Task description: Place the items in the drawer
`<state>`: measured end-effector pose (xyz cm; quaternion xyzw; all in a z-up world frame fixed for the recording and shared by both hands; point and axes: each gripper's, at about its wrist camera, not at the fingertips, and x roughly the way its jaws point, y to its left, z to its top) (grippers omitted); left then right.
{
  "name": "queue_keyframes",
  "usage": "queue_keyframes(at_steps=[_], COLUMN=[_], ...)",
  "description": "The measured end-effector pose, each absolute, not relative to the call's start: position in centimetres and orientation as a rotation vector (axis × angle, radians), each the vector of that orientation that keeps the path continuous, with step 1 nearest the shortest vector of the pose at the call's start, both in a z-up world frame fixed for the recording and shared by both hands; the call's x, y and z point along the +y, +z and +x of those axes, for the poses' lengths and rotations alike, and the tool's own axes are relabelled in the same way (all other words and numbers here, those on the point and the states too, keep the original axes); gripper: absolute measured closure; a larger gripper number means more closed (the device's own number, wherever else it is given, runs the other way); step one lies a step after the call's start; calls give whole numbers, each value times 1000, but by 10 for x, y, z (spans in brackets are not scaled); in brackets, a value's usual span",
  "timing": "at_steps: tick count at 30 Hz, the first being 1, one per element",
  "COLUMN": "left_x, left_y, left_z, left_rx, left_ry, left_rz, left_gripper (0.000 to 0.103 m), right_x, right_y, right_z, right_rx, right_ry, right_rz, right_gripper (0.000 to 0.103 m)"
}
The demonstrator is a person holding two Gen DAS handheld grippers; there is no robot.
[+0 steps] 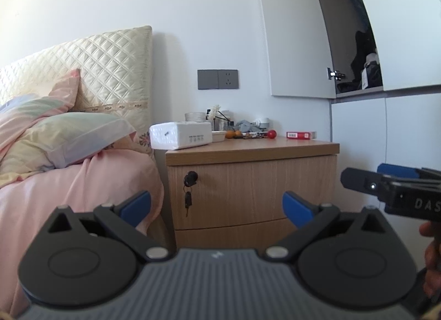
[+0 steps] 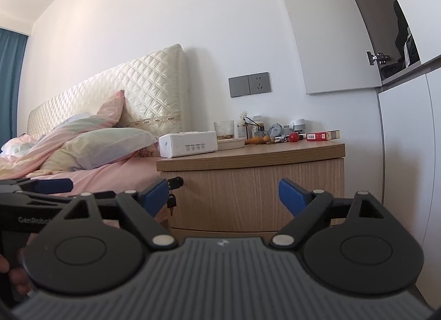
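A wooden nightstand [image 1: 252,152] [image 2: 248,156] stands beside the bed. Its top drawer [image 1: 256,190] [image 2: 248,196] is closed, with a key in the lock [image 1: 190,178] [image 2: 175,182]. On top lie a white tissue pack [image 1: 180,135] [image 2: 188,143], a red box [image 1: 300,134] [image 2: 321,136], a red ball [image 1: 272,134] [image 2: 293,136] and small clutter. My left gripper [image 1: 216,207] is open and empty, facing the drawer front. My right gripper [image 2: 223,196] is open and empty, also short of the drawer; it shows at the right of the left wrist view [image 1: 386,182].
A bed with pink sheets and pillows [image 1: 69,138] [image 2: 96,140] lies left of the nightstand. A white wardrobe [image 1: 386,127] [image 2: 408,140] stands right of it, with an upper door [image 1: 297,44] swung open. A wall socket [image 1: 217,79] sits above.
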<state>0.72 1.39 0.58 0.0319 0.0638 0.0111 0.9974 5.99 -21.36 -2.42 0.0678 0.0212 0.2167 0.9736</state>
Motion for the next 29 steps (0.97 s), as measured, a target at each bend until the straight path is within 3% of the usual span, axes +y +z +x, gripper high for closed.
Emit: queue_keyframes(at_steps=[29], left_x=[15], left_y=[3], left_z=[8], left_rx=[142], left_ry=[50], left_rz=[58], left_gripper=[0], right_x=[-208], right_y=[-32], right_z=[65], right_rx=[91], right_ry=[305], right_rz=[36], right_gripper=[15])
